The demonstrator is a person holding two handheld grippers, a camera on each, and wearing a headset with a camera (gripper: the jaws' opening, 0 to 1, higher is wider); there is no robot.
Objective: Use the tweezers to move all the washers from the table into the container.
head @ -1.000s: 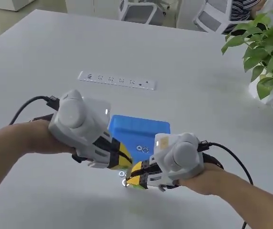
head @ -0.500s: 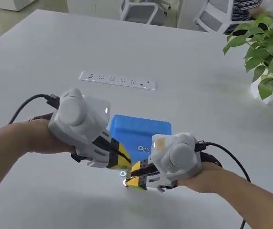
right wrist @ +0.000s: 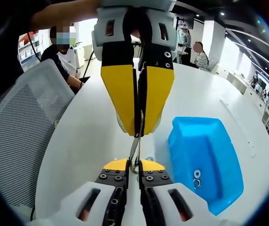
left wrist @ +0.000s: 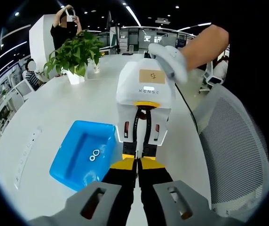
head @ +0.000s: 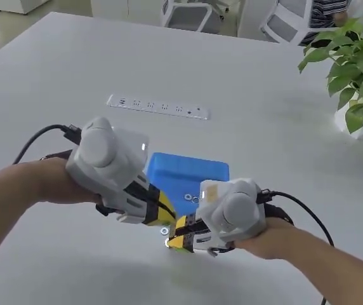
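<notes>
My left gripper (head: 162,213) is shut on a pair of thin silver tweezers (right wrist: 135,146). They run from its yellow jaws (right wrist: 139,127) down into the tips of my right gripper (right wrist: 133,165), which looks shut on their lower end. The two grippers meet tip to tip just in front of the blue container (head: 188,171), the right gripper (head: 176,236) nearer me. Two washers (left wrist: 94,155) lie inside the container (left wrist: 66,160). Loose washers (head: 164,232) rest on the table under the jaws, one beside the tweezer tips (right wrist: 149,158).
A white power strip (head: 156,106) lies beyond the container. A potted plant (head: 356,63) stands at the table's far right corner. Office chairs (head: 188,13) line the far edge, and a mesh chair (left wrist: 233,141) stands close by. People stand in the background.
The right gripper has edged slightly left toward the left gripper; the head view has shifted a little. Nothing else has moved.
</notes>
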